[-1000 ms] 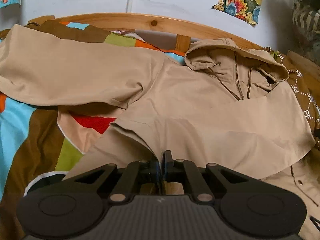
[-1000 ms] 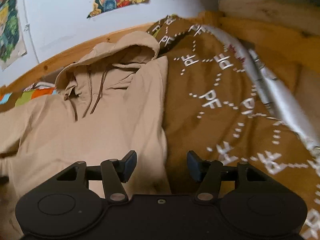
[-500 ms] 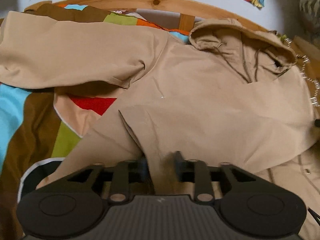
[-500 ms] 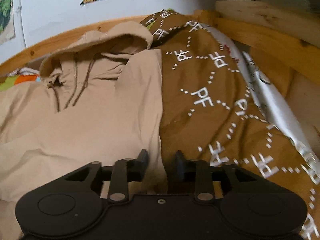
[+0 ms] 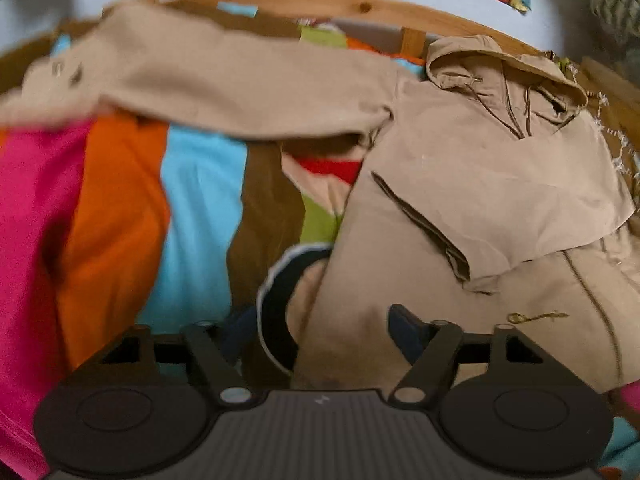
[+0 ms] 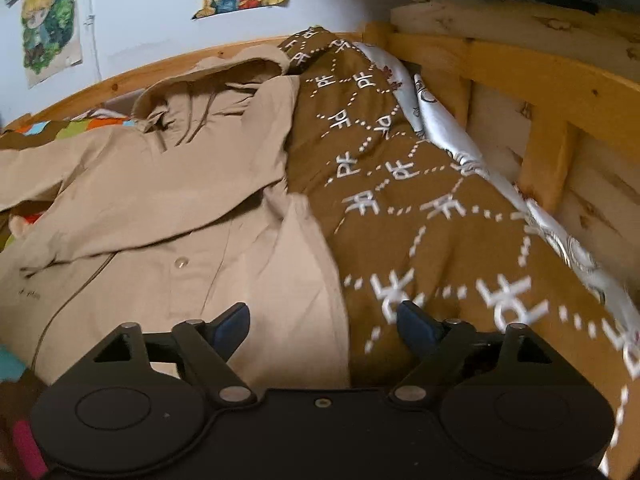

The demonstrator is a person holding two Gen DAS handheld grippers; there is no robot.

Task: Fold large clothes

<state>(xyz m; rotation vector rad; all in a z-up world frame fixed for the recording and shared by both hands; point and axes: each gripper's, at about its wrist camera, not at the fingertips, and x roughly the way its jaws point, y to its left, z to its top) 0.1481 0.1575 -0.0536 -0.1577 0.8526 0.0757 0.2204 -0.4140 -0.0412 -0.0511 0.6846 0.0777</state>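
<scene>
both claws [image 5: 316, 330] [image 6: 324, 322] wide, empty, w/ tan jacket [image 5: 472, 184] hem edge btwn tips, bedspread [image 5: 200, 216] left

Wooden bed [image 6: 500, 60], patchwork cover [image 5: 200, 220], tan hooded coat [image 5: 480, 168], perhaps half-folded

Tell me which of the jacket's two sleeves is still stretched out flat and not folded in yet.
The left-hand sleeve, lying straight across the striped blanket toward the wooden headboard. The other sleeve is already folded over the jacket's chest below the hood.
</scene>
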